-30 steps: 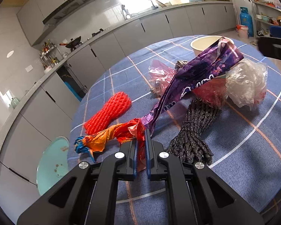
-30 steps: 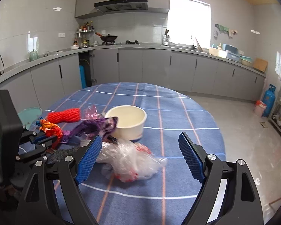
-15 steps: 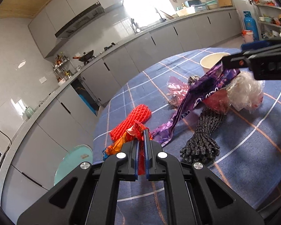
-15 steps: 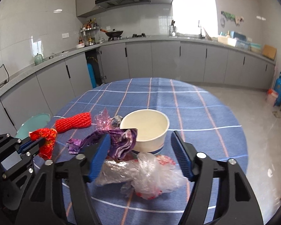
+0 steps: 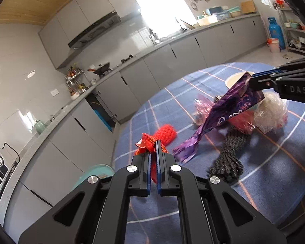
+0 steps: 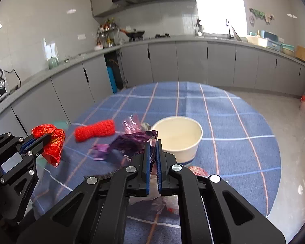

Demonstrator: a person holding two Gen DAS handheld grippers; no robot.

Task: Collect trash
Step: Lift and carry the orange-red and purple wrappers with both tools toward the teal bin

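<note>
My left gripper (image 5: 154, 145) is shut on a crumpled red and orange wrapper (image 5: 147, 142) and holds it above the table; the wrapper also shows in the right wrist view (image 6: 50, 142). My right gripper (image 6: 152, 144) is shut on a long purple foil wrapper (image 6: 130, 144), which hangs lifted off the cloth (image 5: 223, 118). A white paper bowl (image 6: 179, 138) stands on the blue checked tablecloth (image 6: 223, 111) just beyond the right gripper.
On the table lie a red mesh sleeve (image 6: 95, 130), a pink crinkled wrapper (image 5: 202, 107), a black mesh bundle (image 5: 227, 158) and a clear plastic bag (image 5: 272, 111). A teal stool (image 5: 93, 172) stands beside the table. Grey kitchen cabinets run behind.
My right gripper has shut on the purple wrapper and lifted it. My left gripper has risen with the red wrapper.
</note>
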